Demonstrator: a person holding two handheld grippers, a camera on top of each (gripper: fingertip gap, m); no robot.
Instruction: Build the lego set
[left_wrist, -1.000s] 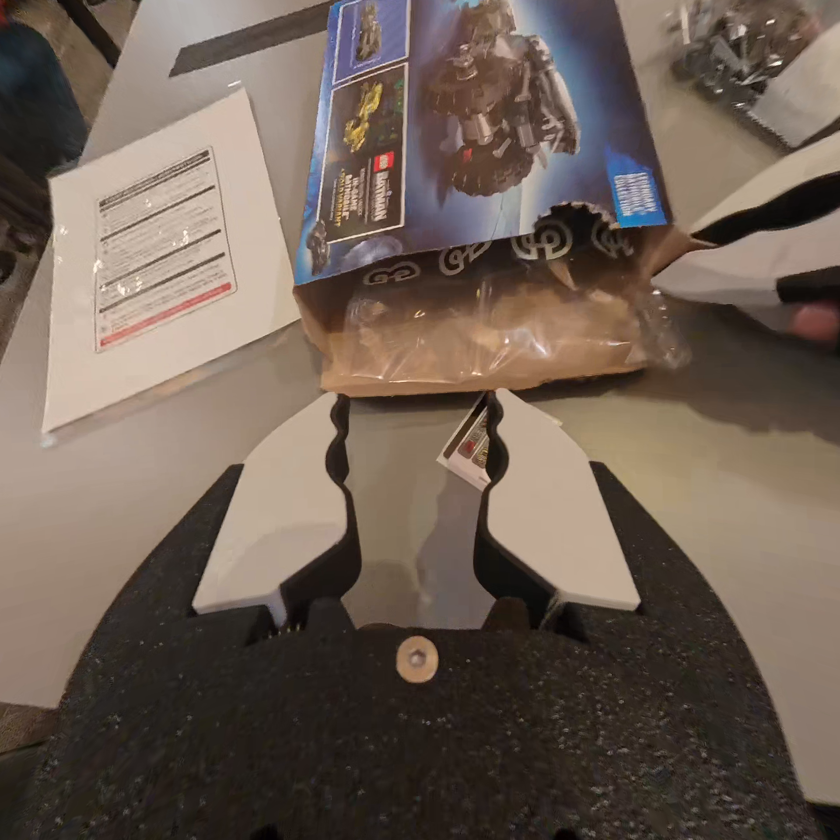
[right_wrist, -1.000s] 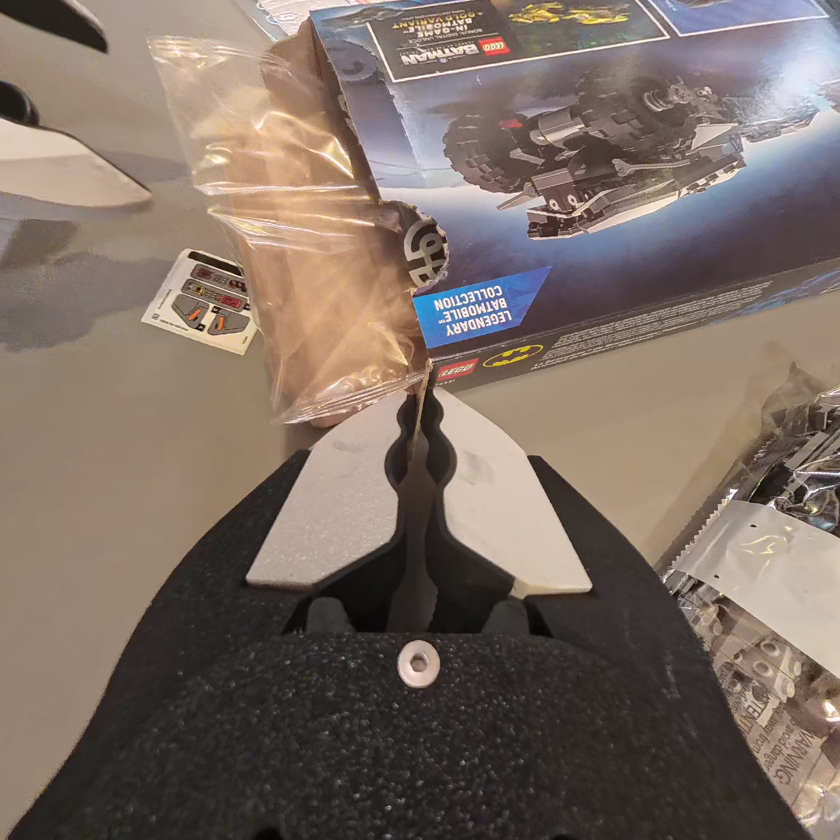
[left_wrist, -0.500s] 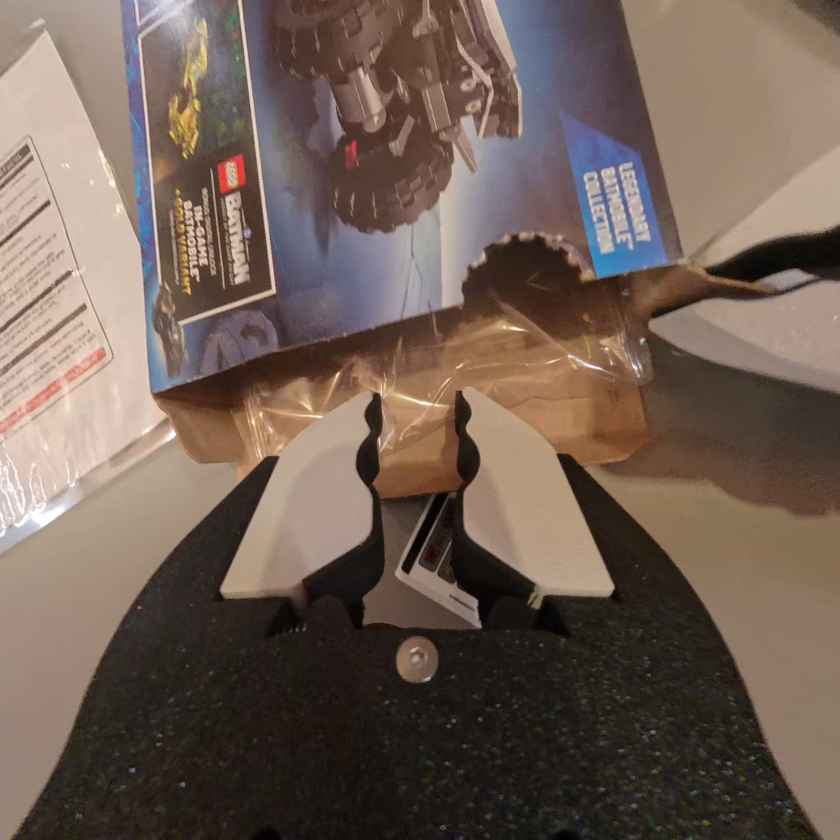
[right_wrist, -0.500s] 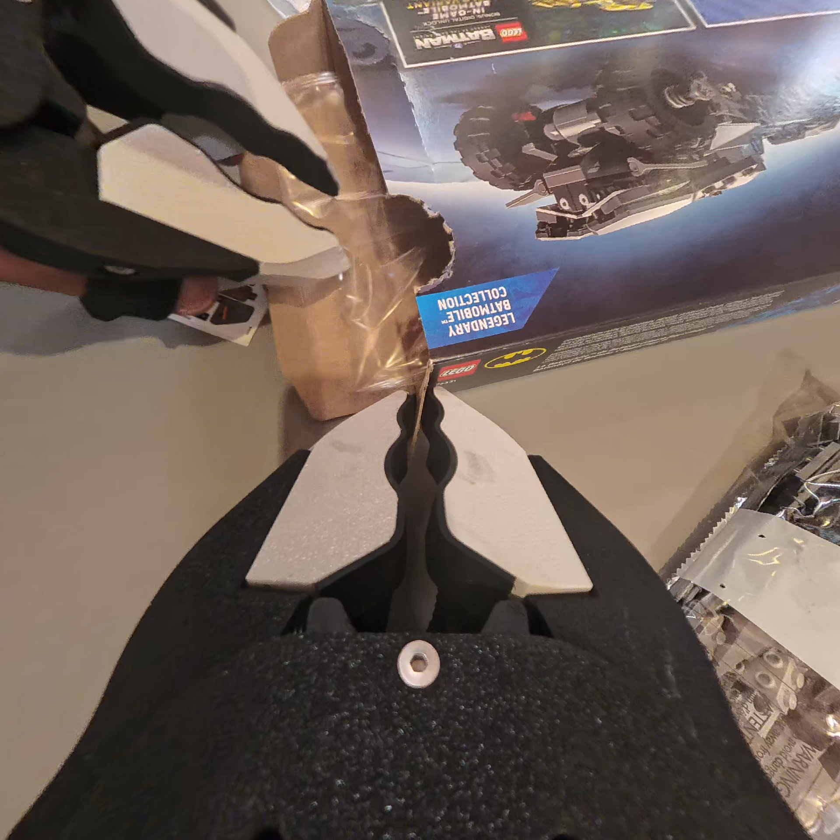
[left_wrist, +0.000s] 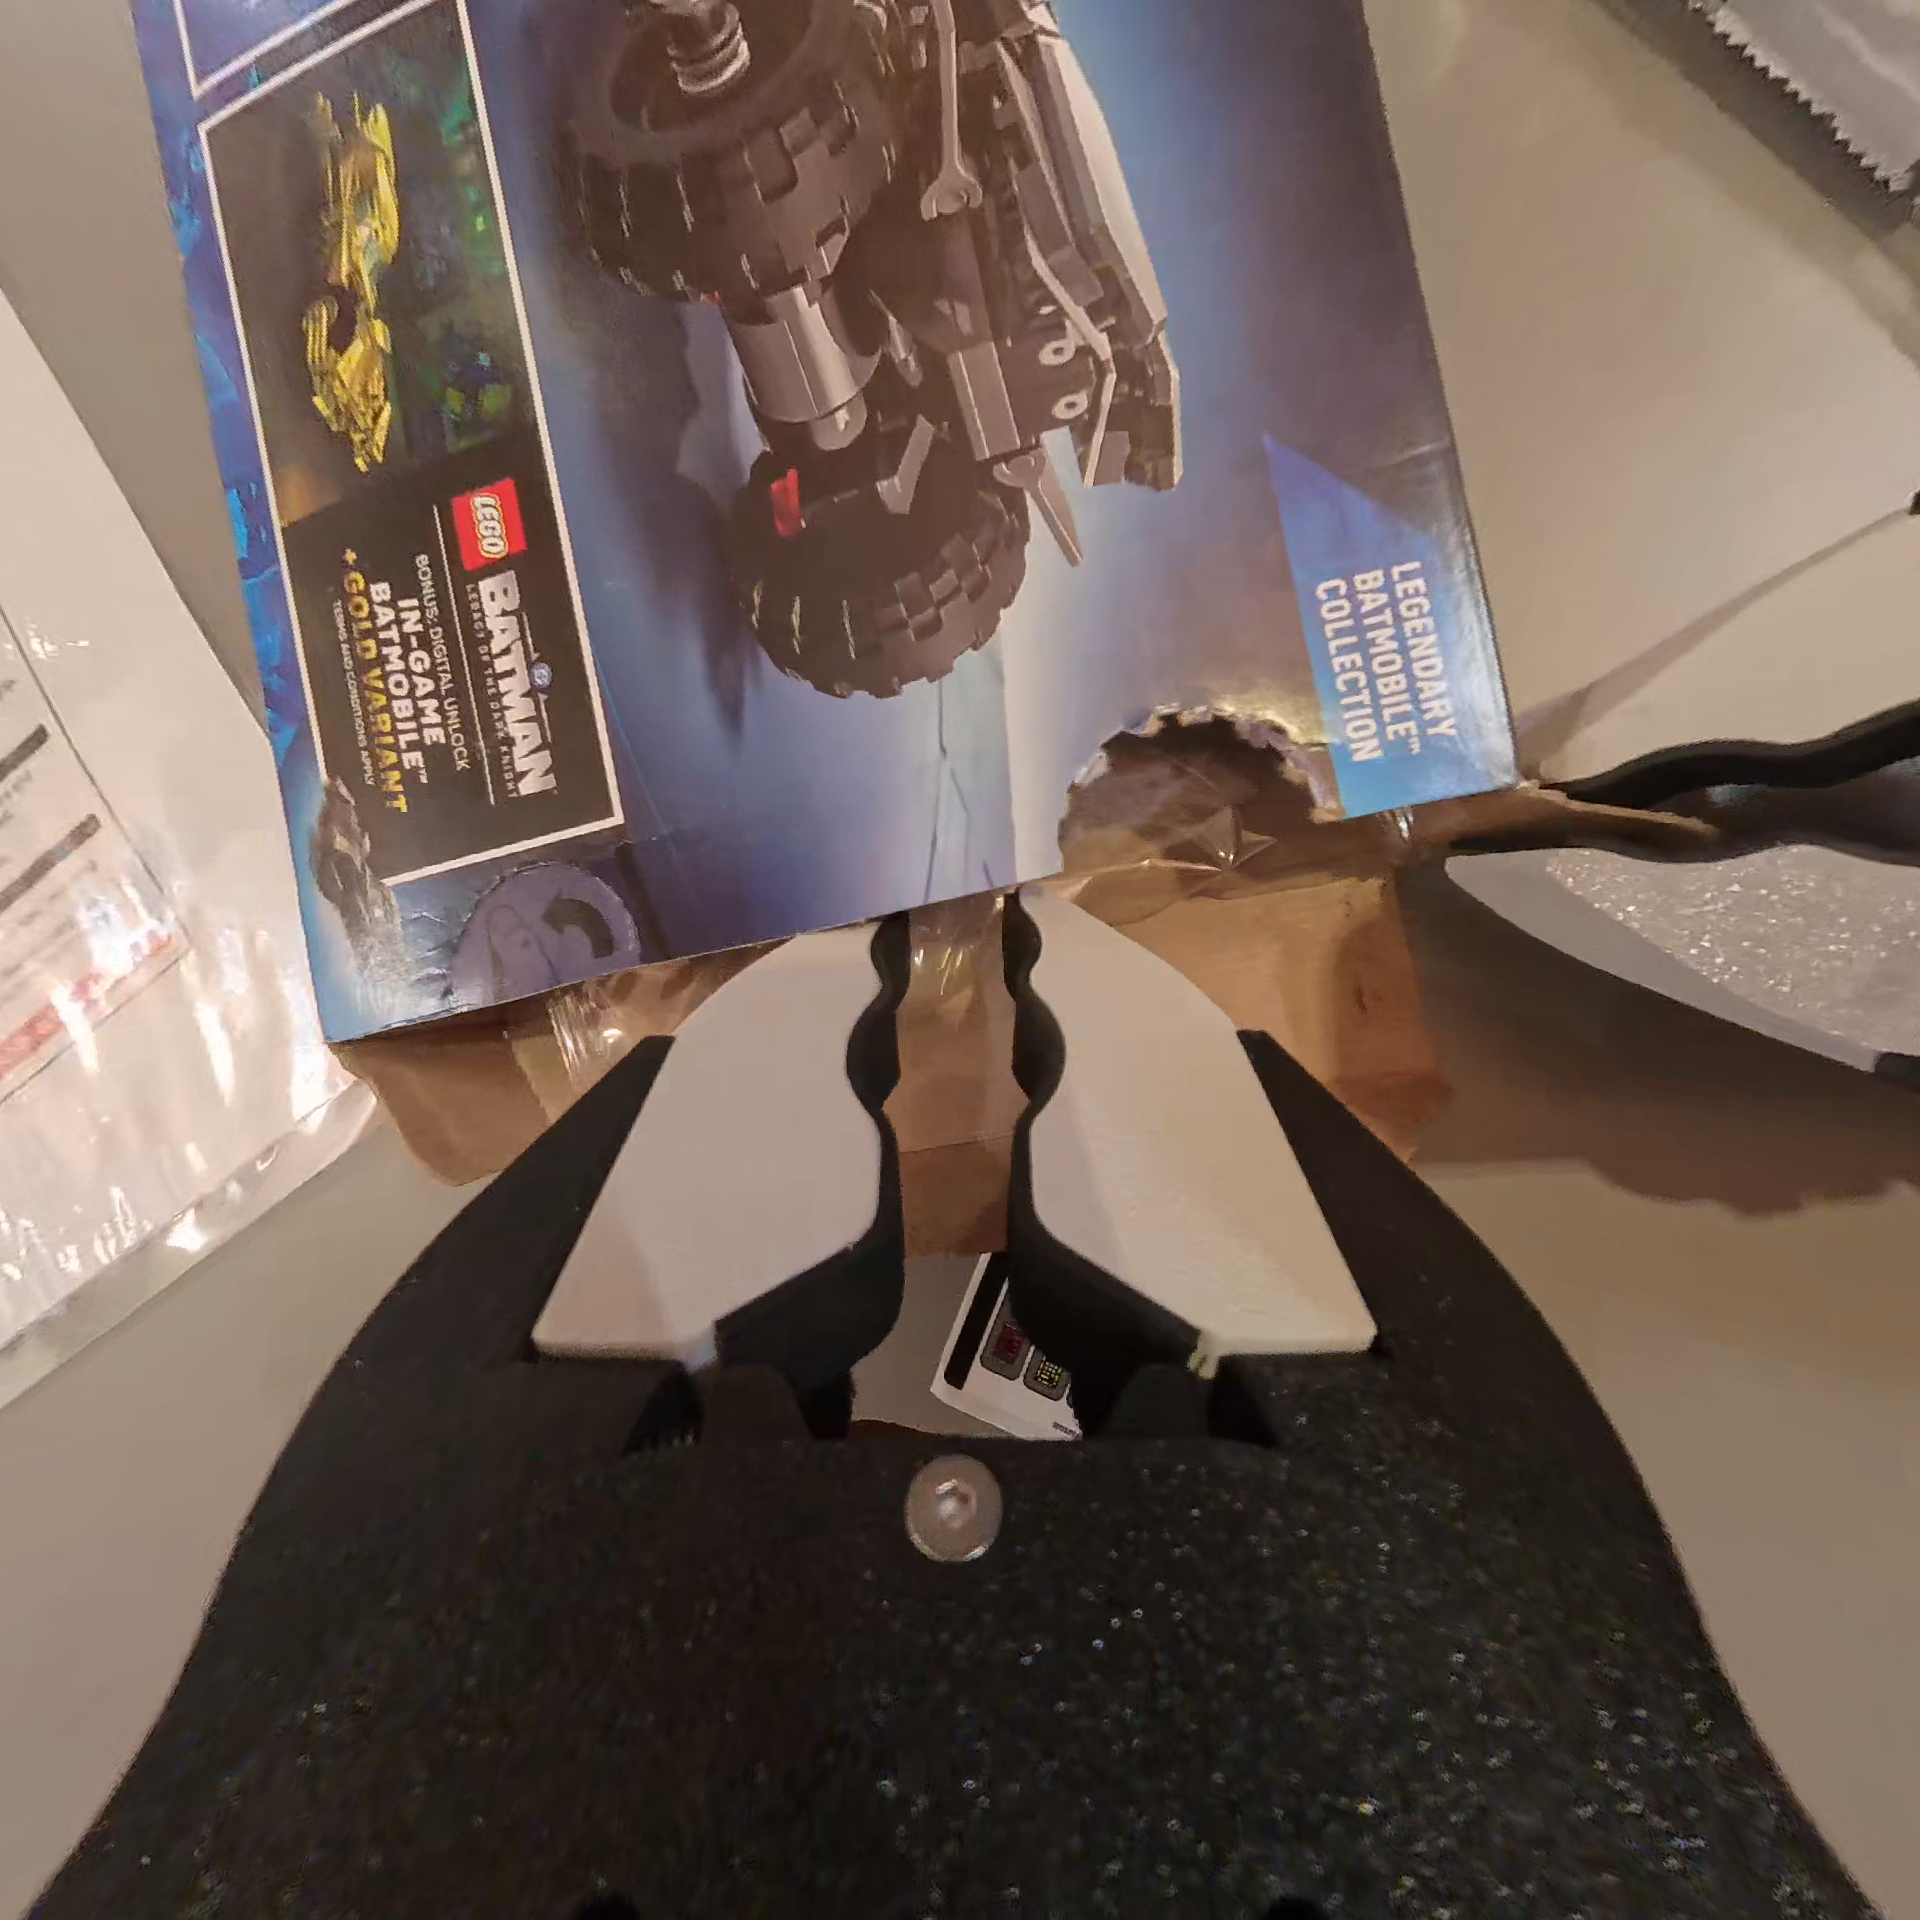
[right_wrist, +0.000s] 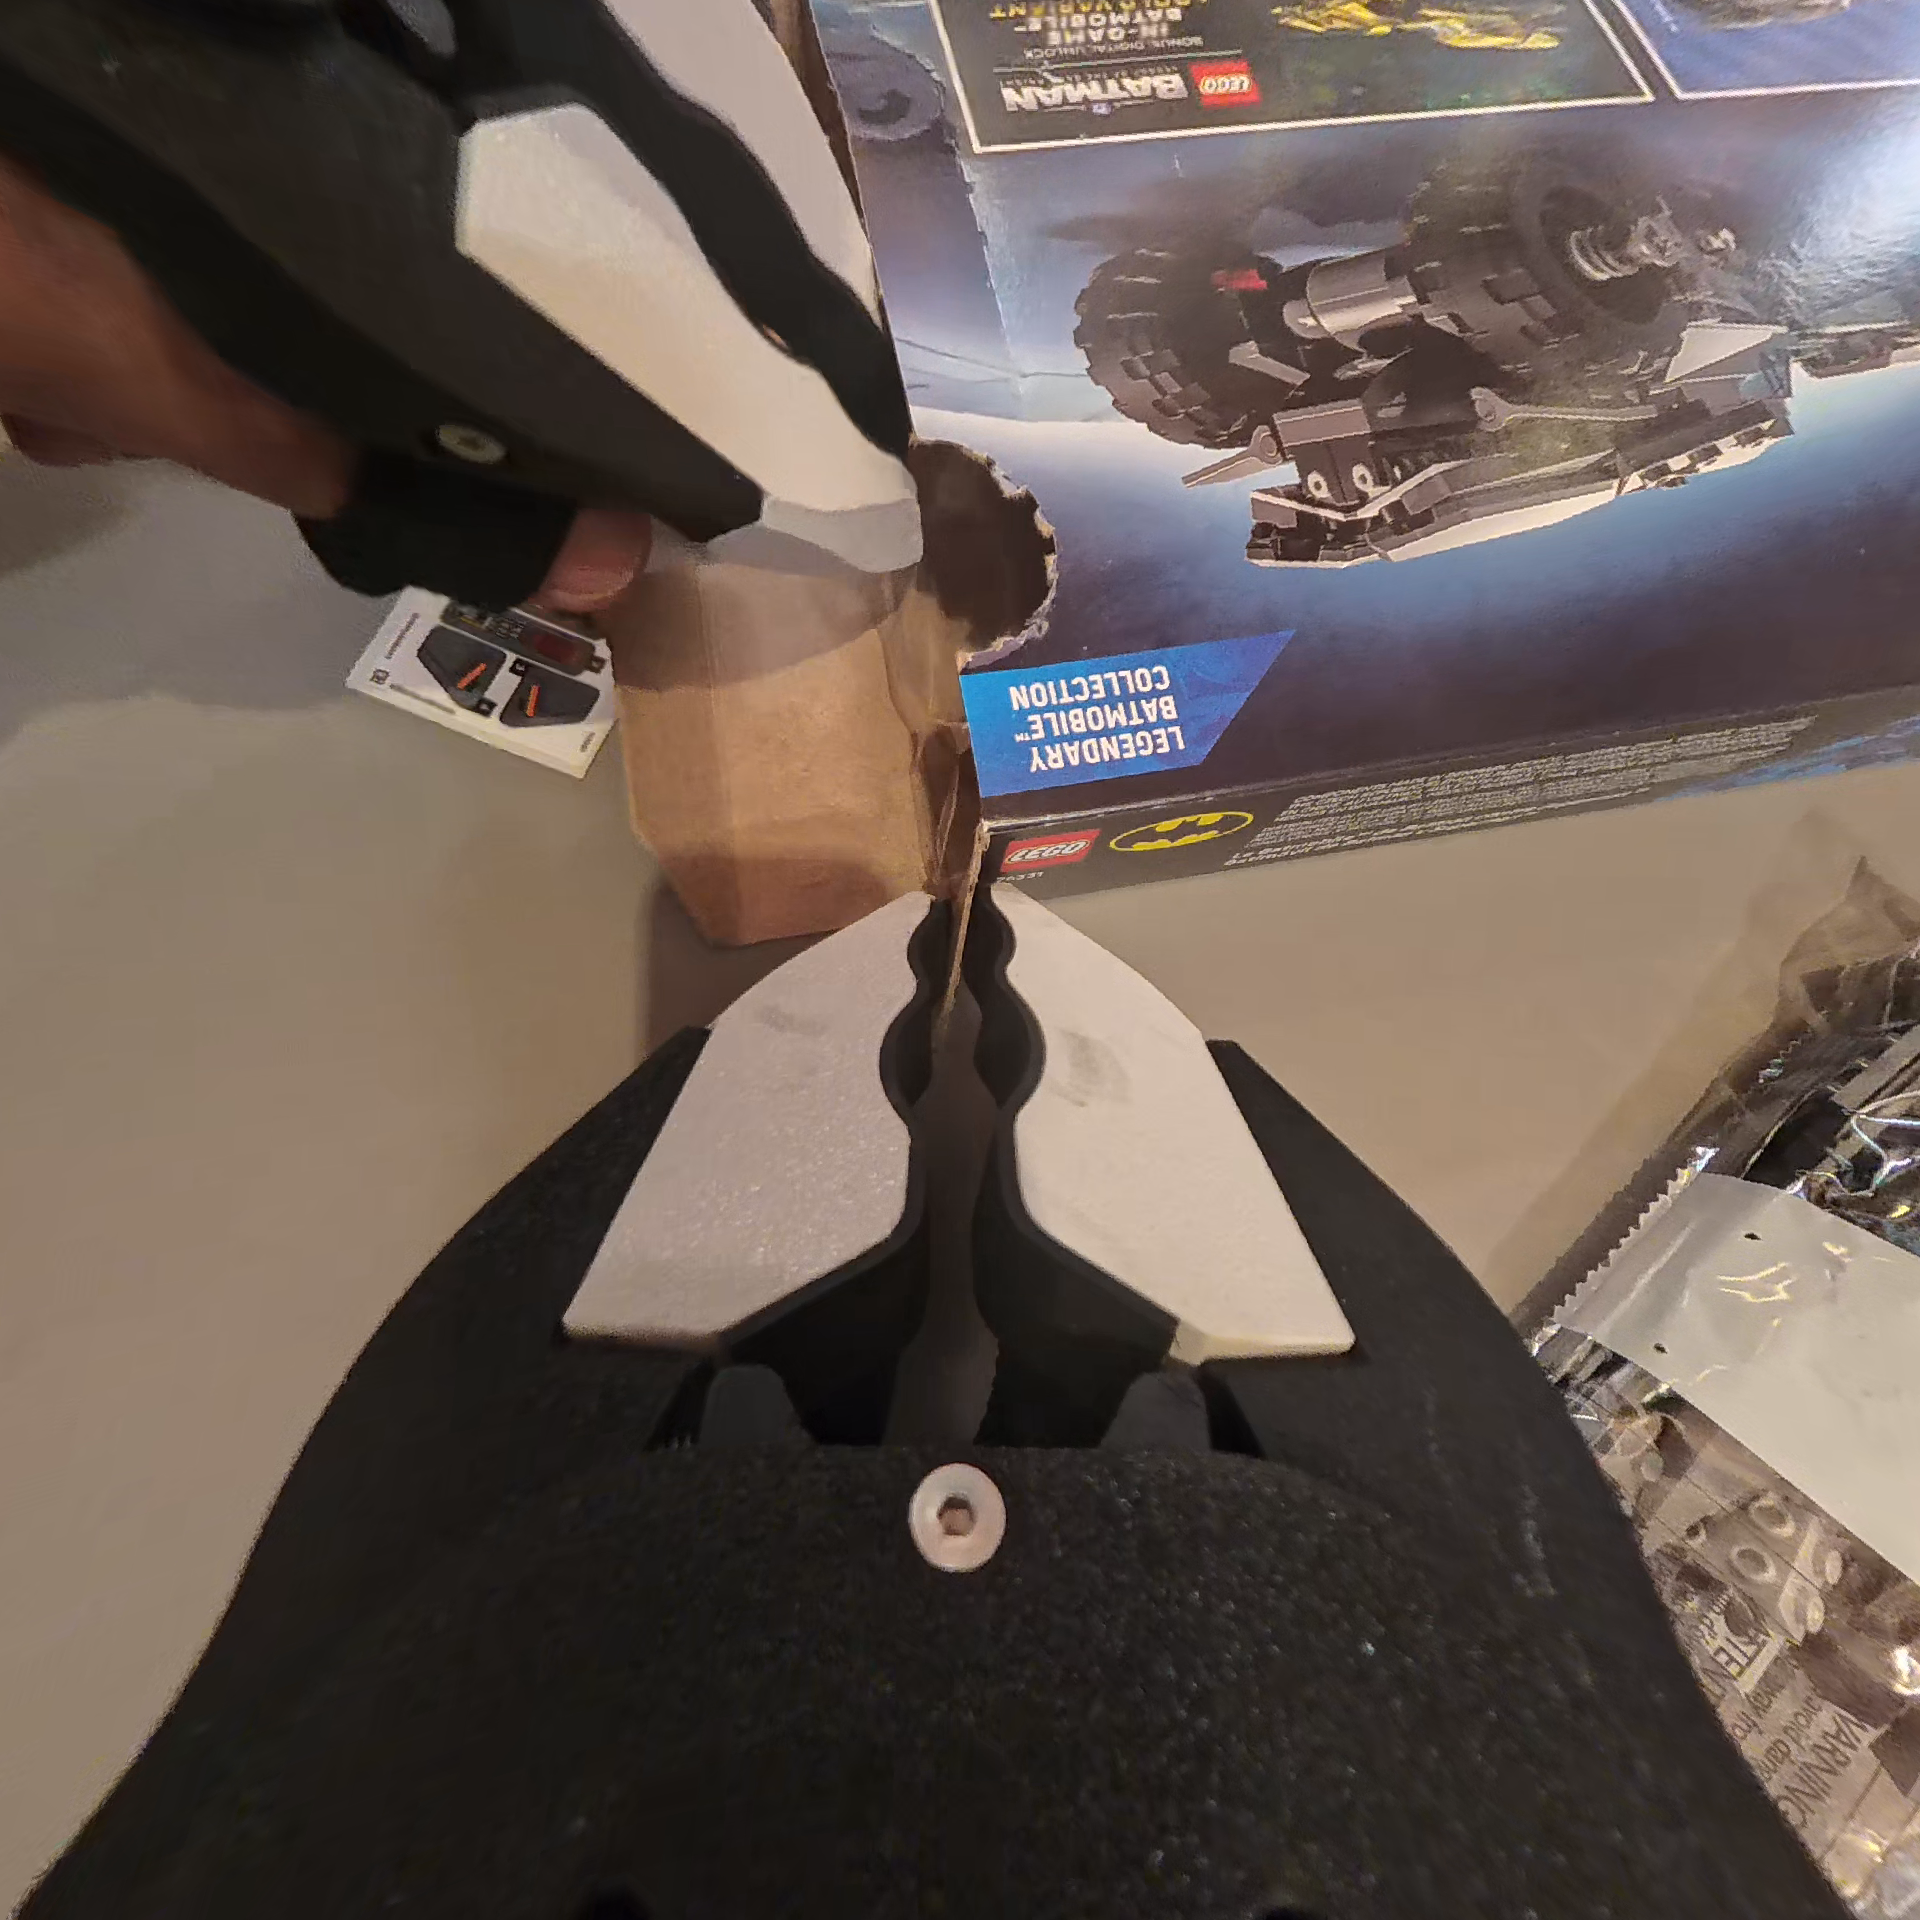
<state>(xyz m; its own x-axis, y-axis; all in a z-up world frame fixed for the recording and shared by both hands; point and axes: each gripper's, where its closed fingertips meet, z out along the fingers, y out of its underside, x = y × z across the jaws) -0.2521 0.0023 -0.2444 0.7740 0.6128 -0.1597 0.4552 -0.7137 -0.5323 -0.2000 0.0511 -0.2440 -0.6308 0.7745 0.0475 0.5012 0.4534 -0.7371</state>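
Your right gripper is clamped on a brown cardboard flap at the open end of the blue toy box; the flap runs edge-on between the two pads and both press against it. The box lies flat on the beige tabletop, its open end turned toward your left gripper; a wider brown flap folds out from that end down to the tabletop.

Your left gripper stands with its jaws narrow, tips pushed under the box's printed top panel at the opening; crinkled clear plastic film shows between its fingertips, but whether the pads pinch it cannot be told, since the tips are partly hidden under the panel's edge. In the right wrist view the same gripper reaches in from the upper left, a hand behind it, its white tips at the torn round hole in the box top.

A small sticker sheet lies flat on the tabletop just beside the wide flap, under the left gripper's body; a white sheet in a clear sleeve lies left of the box; a clear bag of dark building pieces sits near the tabletop's right side, well apart from the box's open end.
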